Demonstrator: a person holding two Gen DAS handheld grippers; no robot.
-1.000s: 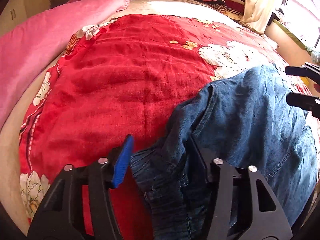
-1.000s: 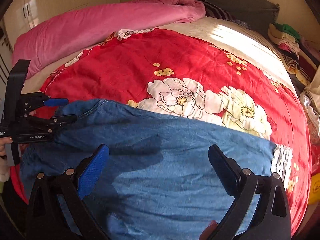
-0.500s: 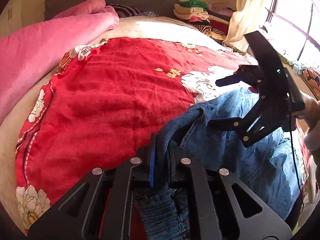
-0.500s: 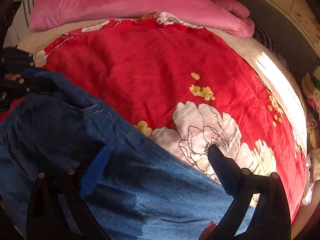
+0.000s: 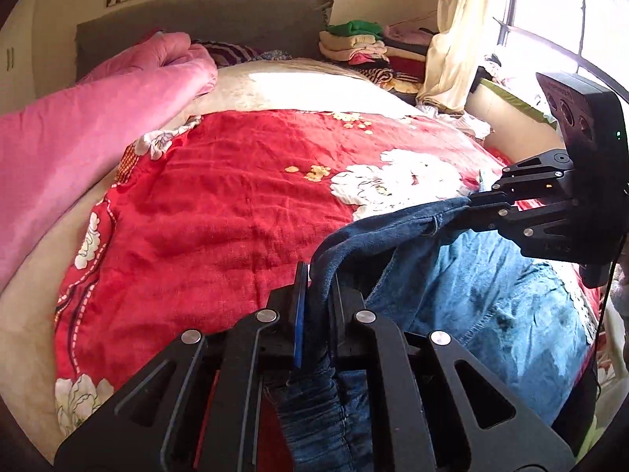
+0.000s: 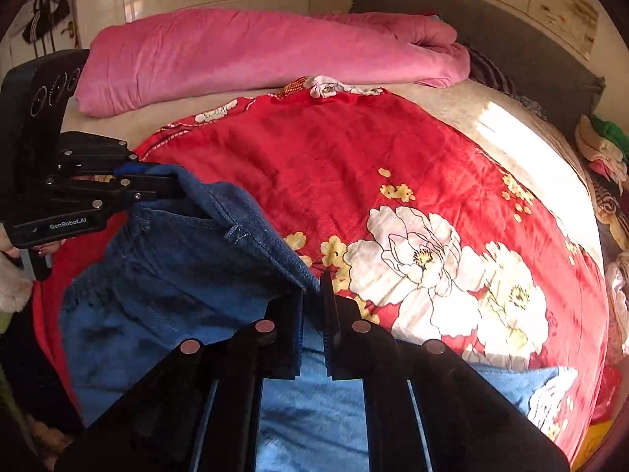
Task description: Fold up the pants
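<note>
Blue denim pants (image 5: 491,287) lie at the near edge of a bed on a red floral blanket (image 5: 236,204). My left gripper (image 5: 316,287) is shut on the waistband at its left end. My right gripper (image 6: 312,295) is shut on the same waistband edge further right; it also shows in the left wrist view (image 5: 477,200). The waistband (image 6: 236,216) is lifted and stretched between the two grippers. The left gripper also shows at the left of the right wrist view (image 6: 169,185). The pant legs (image 6: 322,405) lie below, partly hidden by the grippers.
A rolled pink quilt (image 6: 255,55) lies along the far left side of the bed. A grey headboard (image 5: 204,23) stands behind. Stacked folded clothes (image 5: 357,43) sit at the far right corner by a curtain (image 5: 456,39) and window.
The right gripper was open above the pants and has shut on the waistband. The left gripper shut on it earlier. Both have lifted the waistband off the blanket.
</note>
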